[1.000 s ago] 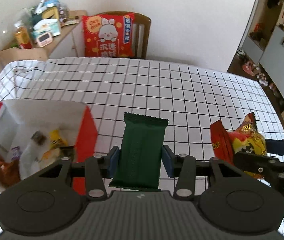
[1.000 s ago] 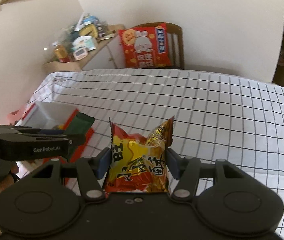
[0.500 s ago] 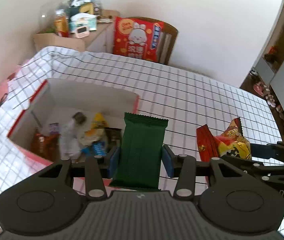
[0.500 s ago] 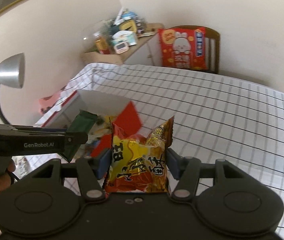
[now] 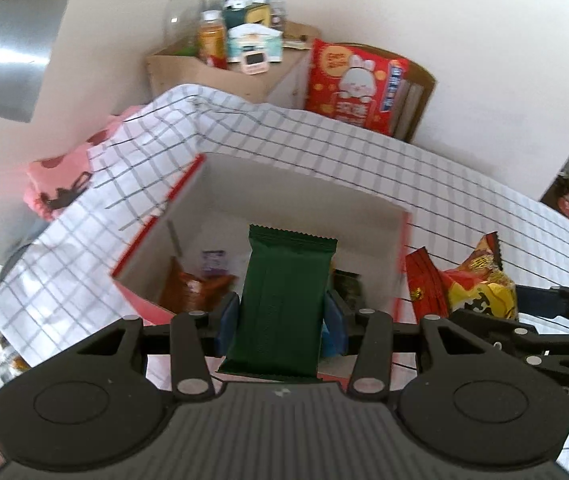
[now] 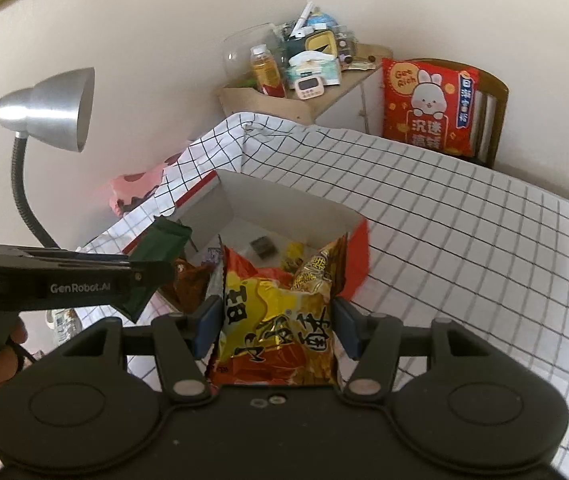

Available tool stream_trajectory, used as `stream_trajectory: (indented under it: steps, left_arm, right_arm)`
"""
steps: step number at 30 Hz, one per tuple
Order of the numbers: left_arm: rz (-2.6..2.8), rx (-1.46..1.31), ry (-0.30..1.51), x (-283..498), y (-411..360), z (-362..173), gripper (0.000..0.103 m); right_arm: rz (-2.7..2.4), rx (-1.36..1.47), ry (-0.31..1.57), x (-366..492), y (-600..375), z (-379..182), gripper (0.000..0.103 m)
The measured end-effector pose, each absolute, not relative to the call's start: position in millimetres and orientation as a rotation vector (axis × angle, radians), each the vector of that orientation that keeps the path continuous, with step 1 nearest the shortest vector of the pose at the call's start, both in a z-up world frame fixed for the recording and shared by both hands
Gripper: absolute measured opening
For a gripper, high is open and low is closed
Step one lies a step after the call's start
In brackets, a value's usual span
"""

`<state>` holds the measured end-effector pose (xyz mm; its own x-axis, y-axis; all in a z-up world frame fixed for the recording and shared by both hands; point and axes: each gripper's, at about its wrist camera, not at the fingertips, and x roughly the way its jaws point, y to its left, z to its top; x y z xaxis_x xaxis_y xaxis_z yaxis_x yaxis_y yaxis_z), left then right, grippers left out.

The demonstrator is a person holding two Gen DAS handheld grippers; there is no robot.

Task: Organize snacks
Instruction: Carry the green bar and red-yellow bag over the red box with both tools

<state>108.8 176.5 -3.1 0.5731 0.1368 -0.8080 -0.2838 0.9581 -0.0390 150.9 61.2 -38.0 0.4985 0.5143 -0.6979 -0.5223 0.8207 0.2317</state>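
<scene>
The left tool [image 5: 282,322] holds a green packet [image 5: 284,300] at the centre of its frame, above the open box [image 5: 304,184]. The right tool [image 6: 276,326] grips a yellow-red bag [image 6: 276,320], low centre, near the box's red edge [image 6: 354,264]. The tools are close together and could collide, or the bag could drop onto the counter [image 6: 464,220]. The snacks inside the box are blurred and partly hidden.

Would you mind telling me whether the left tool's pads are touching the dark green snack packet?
Touching. The left wrist view shows the blue pads pressed against both side edges of the green packet, held by the left tool.
</scene>
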Motion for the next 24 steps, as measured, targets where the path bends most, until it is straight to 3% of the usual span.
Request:
stream_trajectory:
  steps: [12, 24]
  left_arm:
    - [0.324, -0.124, 0.986, 151.5, 240.6, -42.2, 0.045]
    - [0.272, -0.076, 1.058, 199.4, 248.0, -91.4, 0.045]
  right_arm:
    - [0.595, -0.107, 0.866, 190.9, 138.6, -76.6, 0.059]
    - [0.577, -0.236, 0.945, 220.2, 183.0, -122.3, 0.059]
